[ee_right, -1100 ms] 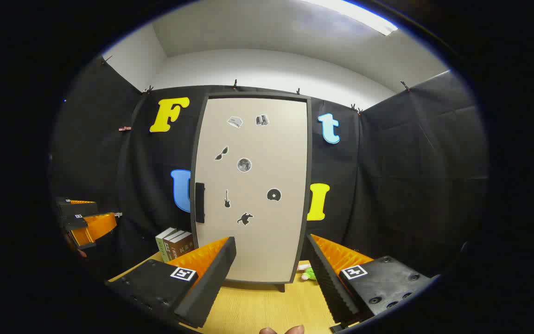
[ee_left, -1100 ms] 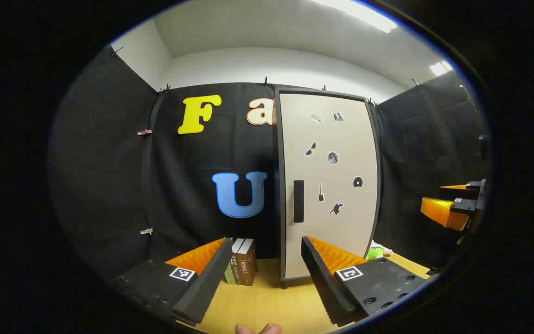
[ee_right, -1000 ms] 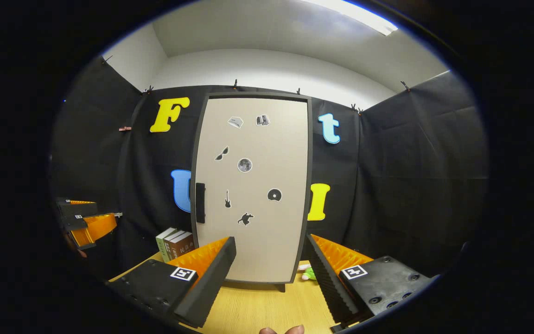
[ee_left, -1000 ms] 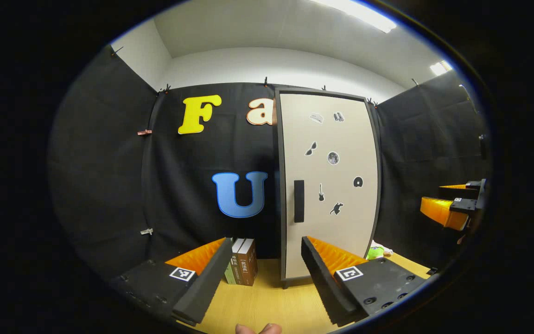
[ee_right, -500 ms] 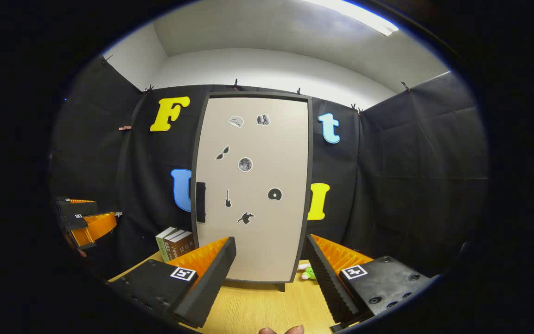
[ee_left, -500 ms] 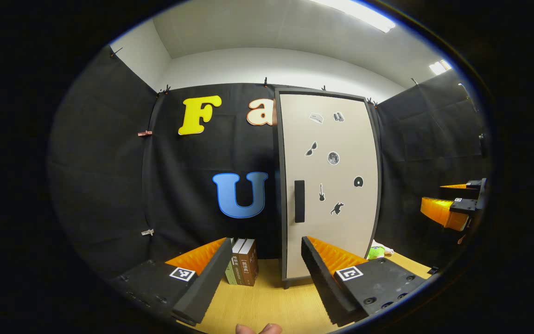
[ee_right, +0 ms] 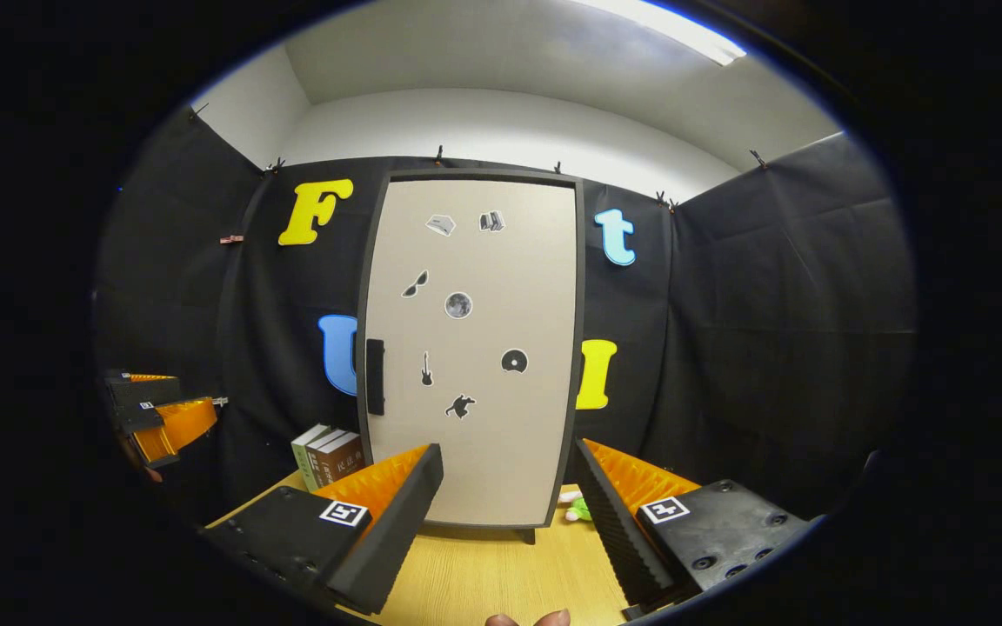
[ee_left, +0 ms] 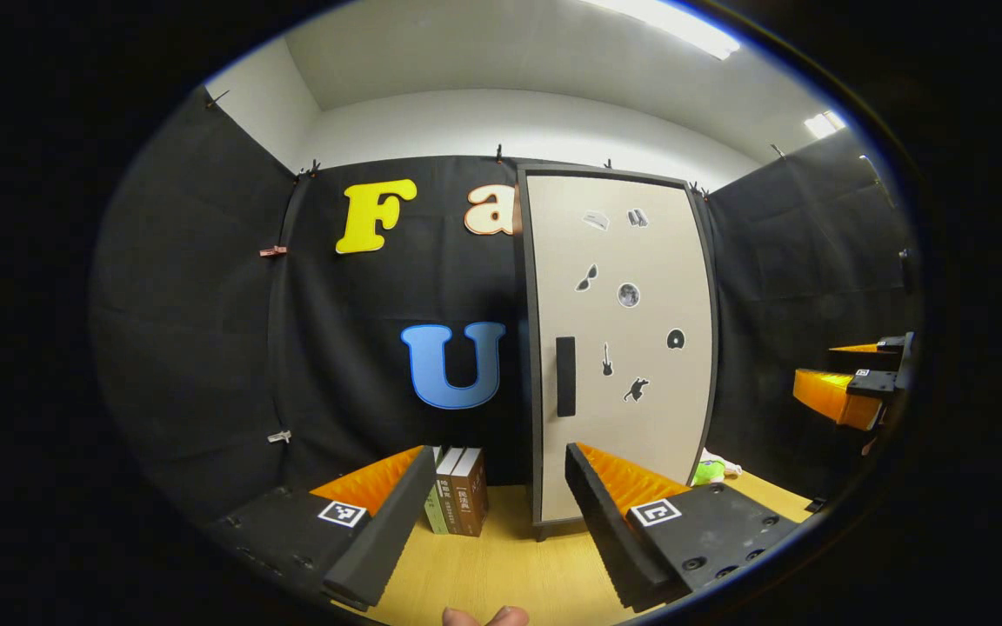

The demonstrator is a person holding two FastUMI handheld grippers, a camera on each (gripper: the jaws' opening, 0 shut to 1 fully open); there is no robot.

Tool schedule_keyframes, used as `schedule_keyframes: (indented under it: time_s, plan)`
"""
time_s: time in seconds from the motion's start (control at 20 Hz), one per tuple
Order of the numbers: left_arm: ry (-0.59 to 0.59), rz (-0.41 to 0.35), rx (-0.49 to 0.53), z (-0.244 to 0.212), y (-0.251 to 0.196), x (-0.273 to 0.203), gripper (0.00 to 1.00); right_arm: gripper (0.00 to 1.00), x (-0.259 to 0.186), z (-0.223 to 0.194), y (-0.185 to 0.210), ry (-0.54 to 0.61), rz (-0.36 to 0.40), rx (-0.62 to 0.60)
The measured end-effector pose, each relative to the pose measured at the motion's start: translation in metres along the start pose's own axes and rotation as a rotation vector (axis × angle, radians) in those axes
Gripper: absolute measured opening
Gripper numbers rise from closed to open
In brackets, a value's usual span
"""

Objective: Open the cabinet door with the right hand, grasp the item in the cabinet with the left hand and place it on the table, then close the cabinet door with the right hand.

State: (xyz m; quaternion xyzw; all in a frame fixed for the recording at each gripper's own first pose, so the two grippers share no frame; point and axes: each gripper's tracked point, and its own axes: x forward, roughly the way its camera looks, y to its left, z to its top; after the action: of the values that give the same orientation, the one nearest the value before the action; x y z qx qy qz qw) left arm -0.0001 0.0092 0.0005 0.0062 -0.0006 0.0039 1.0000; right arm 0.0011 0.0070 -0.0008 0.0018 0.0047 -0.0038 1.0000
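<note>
Nothing of your task is done yet: the cabinet door (ee_right: 475, 348) is flush shut, so opening it, lifting out the item and closing up all lie ahead. Take the cabinet as your landmark and read left to right. Well left of it, at the edge of the right gripper view, your left gripper (ee_right: 157, 409) hangs in the air, jaws spread and empty. Just left of the cabinet's foot, a few books (ee_right: 327, 456) stand upright on the tabletop (ee_right: 484, 574). On the door's left edge sits the dark handle (ee_right: 375, 376), untouched. Your right gripper (ee_right: 510, 513) faces the door from a distance, jaws released and holding nothing. Just right of the cabinet's foot lies a small green toy (ee_right: 577, 509). The item is hidden behind the door.
</note>
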Motion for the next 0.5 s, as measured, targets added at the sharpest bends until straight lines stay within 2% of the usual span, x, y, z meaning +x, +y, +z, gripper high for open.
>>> schedule_keyframes:
  time_s: [0.15,0.25,0.5]
  plan:
    - [0.000,0.003,-0.003,0.000,0.006,0.000,0.94,0.98,0.001,0.003,0.015,-0.005,0.044,0.044]
    - [0.000,0.000,-0.002,-0.002,0.010,0.000,0.94,0.98,0.005,0.002,0.019,0.003,0.048,0.068]
    - [0.003,0.021,0.003,-0.007,0.031,-0.001,0.94,0.98,0.024,-0.001,0.049,0.007,0.078,0.068]
